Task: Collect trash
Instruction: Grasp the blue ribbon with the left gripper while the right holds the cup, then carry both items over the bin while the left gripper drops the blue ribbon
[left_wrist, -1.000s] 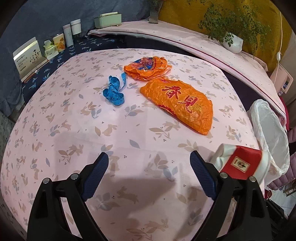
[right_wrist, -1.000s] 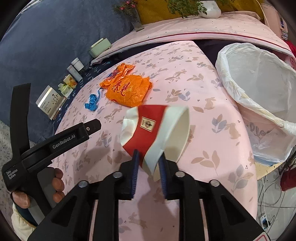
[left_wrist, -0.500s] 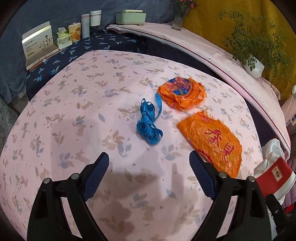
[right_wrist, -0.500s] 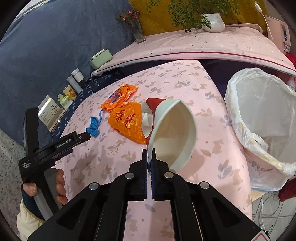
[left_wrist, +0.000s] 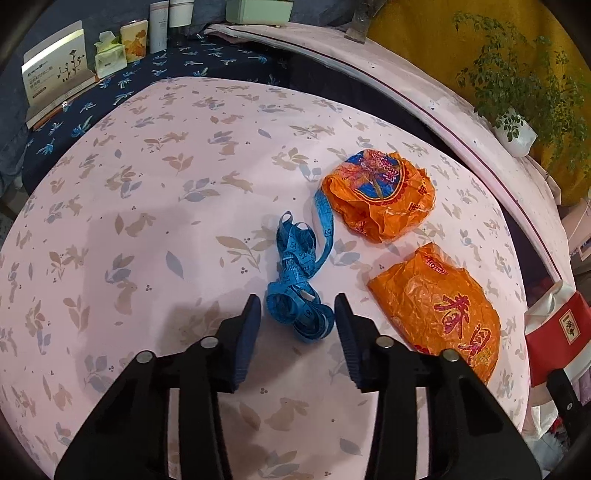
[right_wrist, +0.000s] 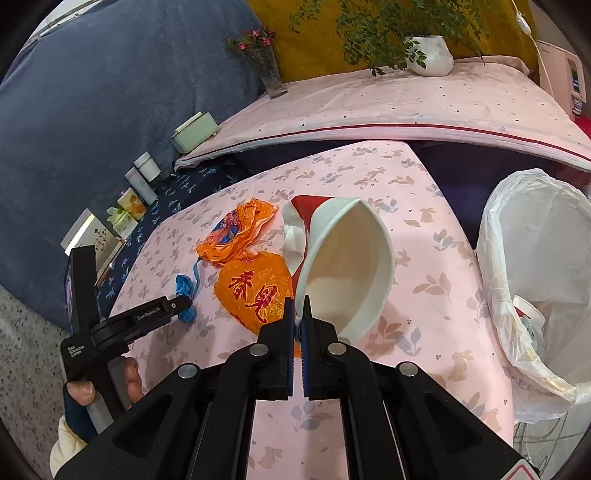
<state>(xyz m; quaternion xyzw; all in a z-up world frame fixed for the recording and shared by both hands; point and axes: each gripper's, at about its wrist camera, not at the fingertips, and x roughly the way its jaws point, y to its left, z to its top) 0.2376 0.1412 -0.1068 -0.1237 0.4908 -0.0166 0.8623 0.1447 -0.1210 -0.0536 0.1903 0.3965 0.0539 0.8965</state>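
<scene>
Now | blue tape (left_wrist: 298, 291) between left fingers (left_wrist: 248, 334) | cup (right_wrist: 345, 269) pinched right.

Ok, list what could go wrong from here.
The right gripper pinches only the paper cup's thin rim, so the cup may slip before reaching the bin bag. The left gripper straddles the blue tape measure; its loose tail could drag against the nearby orange wrapper.
</scene>
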